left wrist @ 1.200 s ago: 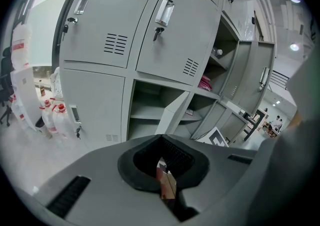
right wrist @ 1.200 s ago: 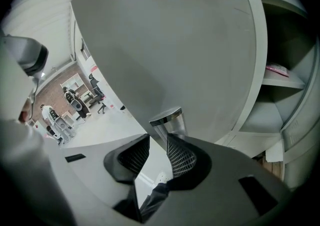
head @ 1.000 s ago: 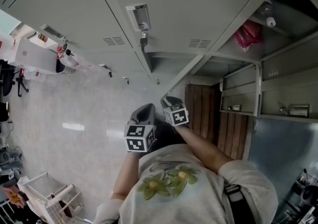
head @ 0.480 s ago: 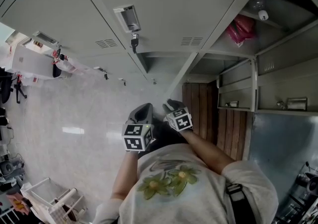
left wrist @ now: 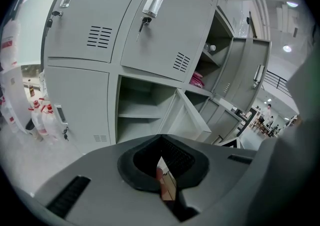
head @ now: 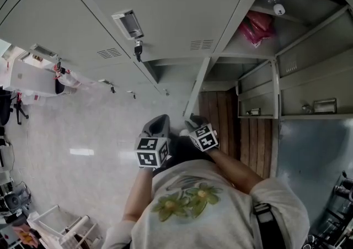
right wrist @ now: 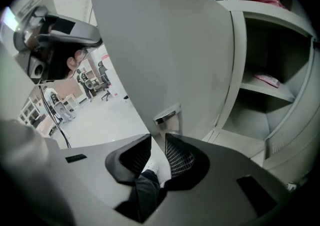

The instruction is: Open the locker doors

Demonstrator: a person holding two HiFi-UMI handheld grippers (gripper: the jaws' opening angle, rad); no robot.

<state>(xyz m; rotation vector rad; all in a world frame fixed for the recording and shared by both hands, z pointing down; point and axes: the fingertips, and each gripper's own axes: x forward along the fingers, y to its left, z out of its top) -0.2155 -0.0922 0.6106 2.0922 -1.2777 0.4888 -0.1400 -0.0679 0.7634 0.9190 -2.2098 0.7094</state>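
The person stands in front of a bank of grey lockers point(left wrist: 100, 94), seen steeply from above in the head view, with both claws held low and close together ahead of a flower-print shirt point(head: 190, 201).

The right claw point(right wrist: 157, 139) is at the free edge of an open locker door point(right wrist: 165, 44), just below that door's small metal handle point(right wrist: 167, 115). Its jaws stand narrowly apart and have just been closing. The door's edge seems to run down into the gap between them, though the right gripper view does not show whether the pads actually touch the metal. Past the door, the opened compartment shows a shelf with a flat pink packet point(right wrist: 265, 78) lying on it.

The left claw point(left wrist: 160, 140) hangs beside the right one, away from the lockers, its jaws drawn together with nothing between them. Its view looks up at two closed upper doors; the nearer closed door point(left wrist: 165, 29) has a handle point(left wrist: 153, 2) with a key point(left wrist: 143, 22) hanging in the lock. Below them an open compartment point(left wrist: 142, 115) stands bare, its door swung outward.

In the head view, a pink bag point(head: 256, 26) sits in an open upper compartment at the right, and wooden boards point(head: 220, 118) lie on the pale floor point(head: 83, 132) near the lockers' base.
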